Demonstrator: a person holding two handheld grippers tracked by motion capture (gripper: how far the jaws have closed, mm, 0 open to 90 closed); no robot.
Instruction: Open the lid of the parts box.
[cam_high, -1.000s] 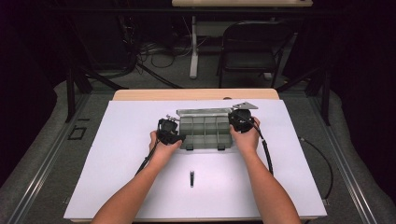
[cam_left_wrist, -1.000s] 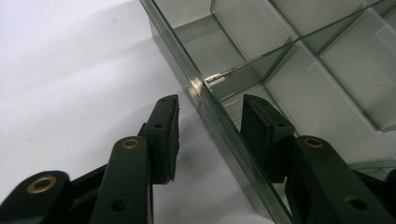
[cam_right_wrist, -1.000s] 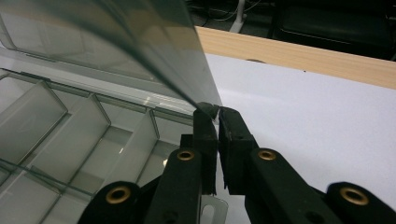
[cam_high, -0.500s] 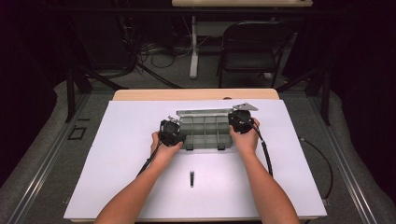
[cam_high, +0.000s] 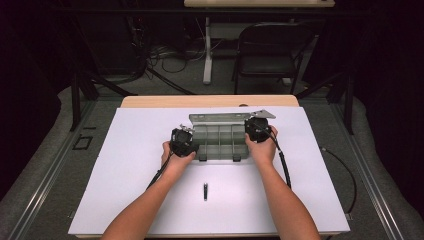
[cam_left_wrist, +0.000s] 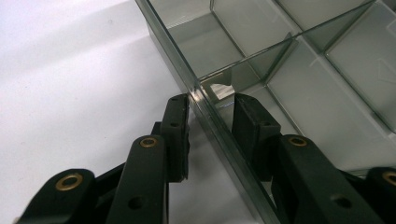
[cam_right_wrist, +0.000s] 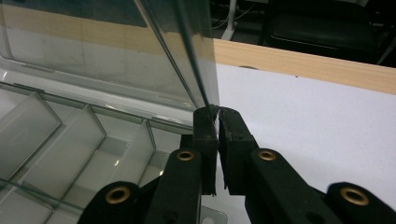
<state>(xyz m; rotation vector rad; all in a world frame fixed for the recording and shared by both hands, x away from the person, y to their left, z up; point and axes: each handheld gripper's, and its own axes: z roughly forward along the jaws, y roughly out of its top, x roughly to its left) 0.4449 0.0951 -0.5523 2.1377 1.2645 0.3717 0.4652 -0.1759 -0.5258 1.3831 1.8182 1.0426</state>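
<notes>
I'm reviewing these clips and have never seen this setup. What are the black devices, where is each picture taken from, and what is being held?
A person works at a table covered in white, with a hand-held two-fingered gripper in each hand. The high view looks down from above the person; the other two come from cameras riding on the grippers.

The left gripper straddles the side wall of a clear plastic compartment box, one finger outside, one inside; its fingers have just been closing and a small gap seems to remain. The right gripper is shut on the edge of the raised clear lid. A small dark pen-like object lies nearer the person.
</notes>
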